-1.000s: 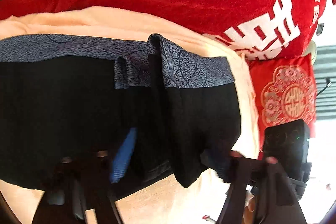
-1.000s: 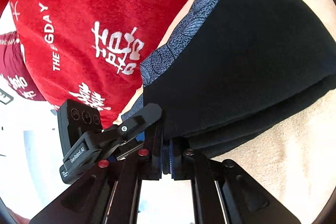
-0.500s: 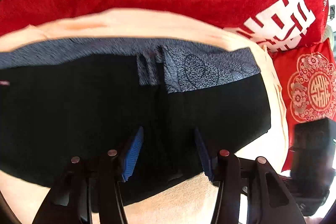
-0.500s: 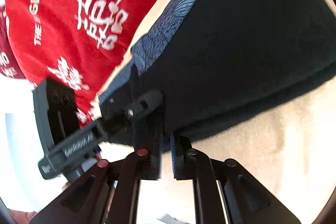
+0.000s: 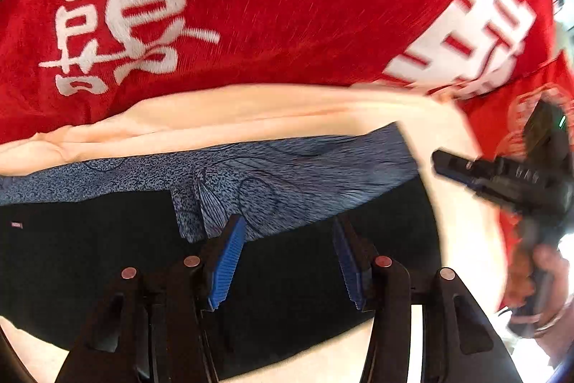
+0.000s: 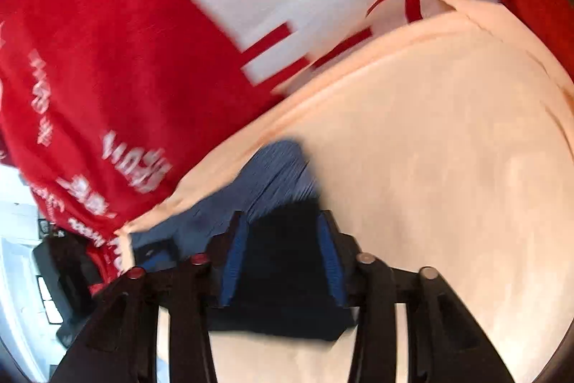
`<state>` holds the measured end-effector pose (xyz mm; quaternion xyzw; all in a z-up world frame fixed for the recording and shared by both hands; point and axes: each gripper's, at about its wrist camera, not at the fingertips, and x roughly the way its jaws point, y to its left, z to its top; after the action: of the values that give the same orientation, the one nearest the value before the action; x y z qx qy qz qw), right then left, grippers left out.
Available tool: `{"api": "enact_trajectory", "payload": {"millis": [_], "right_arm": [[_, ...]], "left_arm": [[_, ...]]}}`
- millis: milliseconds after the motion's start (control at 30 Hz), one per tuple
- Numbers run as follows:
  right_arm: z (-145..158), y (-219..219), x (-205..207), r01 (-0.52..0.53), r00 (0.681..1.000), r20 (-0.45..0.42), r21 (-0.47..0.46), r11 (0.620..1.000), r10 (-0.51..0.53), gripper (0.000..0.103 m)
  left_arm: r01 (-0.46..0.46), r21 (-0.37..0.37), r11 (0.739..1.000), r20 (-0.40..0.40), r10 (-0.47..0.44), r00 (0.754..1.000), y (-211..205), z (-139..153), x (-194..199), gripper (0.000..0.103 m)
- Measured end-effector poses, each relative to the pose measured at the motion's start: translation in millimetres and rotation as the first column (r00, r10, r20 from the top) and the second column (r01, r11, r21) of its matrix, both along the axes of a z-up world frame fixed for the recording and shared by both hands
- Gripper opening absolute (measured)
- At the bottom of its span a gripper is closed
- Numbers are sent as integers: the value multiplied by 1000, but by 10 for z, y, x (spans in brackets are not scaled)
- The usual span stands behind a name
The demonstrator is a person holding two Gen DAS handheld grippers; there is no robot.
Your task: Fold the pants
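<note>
We are seeing both hand-held grippers now let go: left hand-held gripper (image 5: pixel 287 261) and right hand-held gripper (image 6: pixel 283 261) are standing open, empty, over the pants (image 5: pixel 107 257). The pants are lying folded on the beige blanket (image 6: pixel 448 167), just below the red blanket (image 5: pixel 287 6); this fold is looking finished.

Right tool (image 5: pixel 462 169) motion-blurred at frame edge; pants (image 5: pixel 89 261) cut off left

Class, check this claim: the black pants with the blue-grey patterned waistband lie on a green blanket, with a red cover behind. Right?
Not quite. The black pants lie on a peach blanket, not green, as the left wrist view shows. The patterned waistband and red cover are right.
</note>
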<state>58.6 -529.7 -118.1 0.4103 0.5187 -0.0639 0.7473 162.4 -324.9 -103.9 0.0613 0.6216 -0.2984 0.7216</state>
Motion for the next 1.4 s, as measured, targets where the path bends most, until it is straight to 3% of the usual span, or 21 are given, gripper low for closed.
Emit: {"api": "enact_trajectory", "payload": {"millis": [100,267,400,467,533,600,700,767,867,900,1100,1267,1400], "right_arm": [[-158,56,256,-80,997,-17,-18,997,80,26],[-229,489,462,-247,969,-64,-159,956,240,26],[-179,480,448,-221,974,-83,-159,962,210,27],[-72,489,327,-206,977,-87,-201,958,193,27],[103,557,207,-221,975,-69,-269,937,210,27],[232,701,150,-241,970,-37,-303,922,241,27],[312,887,156,-274,958,2,-285,918,287,27],[165,1092,266,-318,946,-22,-233,919,322,27],[-256,1302,296,-325,943,-89,-45,945,320,27],[-280,1400,250,-313,948,-77,-35,949,309,27],[-144,1703,79,-371,928,-73,-100,923,365,27],[-30,1787,62,-409,912,-100,-120,905,399,27],[94,1956,153,-428,904,-72,-127,895,422,29]], "left_arm": [[-5,60,998,9,4,1000,1,-199,-45,51],[66,124,990,106,-79,991,-9,-221,-235,51],[40,98,994,81,-48,996,39,-164,-183,51],[9,101,995,85,-18,996,109,-88,-166,52],[-41,145,989,121,24,992,216,-12,-160,77],[-97,141,985,148,76,986,375,38,-183,83],[-150,173,974,132,128,983,562,-38,-165,83],[-171,208,963,104,152,983,656,-145,-145,83],[-194,211,958,95,177,980,792,-172,-136,83],[-195,210,958,100,177,979,817,-163,-138,83],[-205,247,947,99,185,978,1009,-194,-172,83],[-249,235,939,92,233,968,1156,-181,-215,83],[-279,230,932,89,265,960,1326,-144,-211,83]]}}
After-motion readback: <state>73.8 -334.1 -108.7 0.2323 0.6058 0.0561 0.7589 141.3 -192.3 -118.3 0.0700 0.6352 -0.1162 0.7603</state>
